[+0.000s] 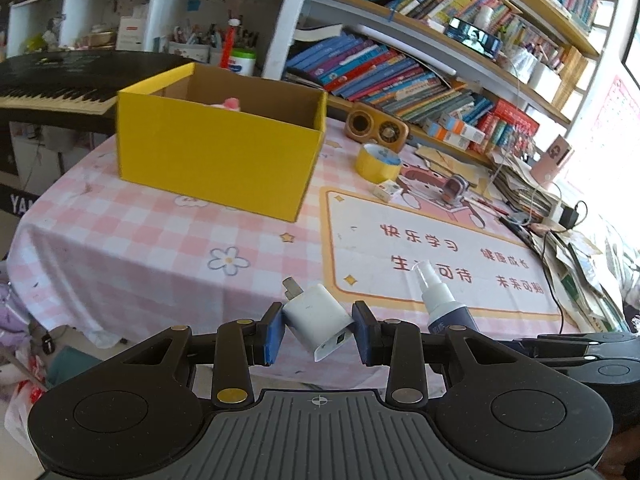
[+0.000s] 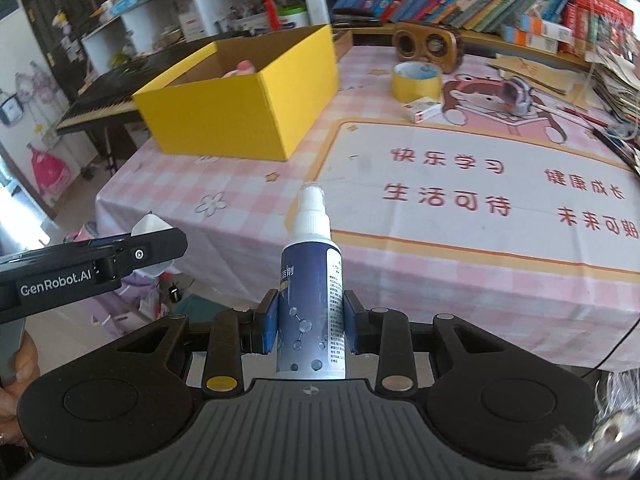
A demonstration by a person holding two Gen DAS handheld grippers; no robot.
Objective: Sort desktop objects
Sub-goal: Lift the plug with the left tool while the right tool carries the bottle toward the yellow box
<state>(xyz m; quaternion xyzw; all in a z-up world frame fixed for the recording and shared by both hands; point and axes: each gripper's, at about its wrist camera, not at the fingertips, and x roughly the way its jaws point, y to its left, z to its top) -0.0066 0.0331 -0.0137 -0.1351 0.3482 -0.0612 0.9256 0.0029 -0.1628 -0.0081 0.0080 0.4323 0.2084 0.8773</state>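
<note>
My left gripper (image 1: 319, 330) is shut on a white charger plug (image 1: 316, 316), held tilted above the near table edge. My right gripper (image 2: 311, 326) is shut on a blue and white spray bottle (image 2: 310, 276), upright, nozzle up; the bottle also shows in the left wrist view (image 1: 440, 300). A yellow open cardboard box (image 1: 216, 148) stands on the far left of the table and also shows in the right wrist view (image 2: 240, 100), with a pink thing (image 2: 245, 67) inside it. The left gripper body (image 2: 92, 268) shows to the left of the bottle.
On the pink checked tablecloth (image 2: 224, 196) lie a yellow tape roll (image 2: 416, 80), a small white box (image 2: 422, 109), a wooden speaker (image 2: 426, 46) and a clip device (image 2: 516, 96). Book shelves stand behind, paper piles on the right, a keyboard (image 1: 52, 88) on the left.
</note>
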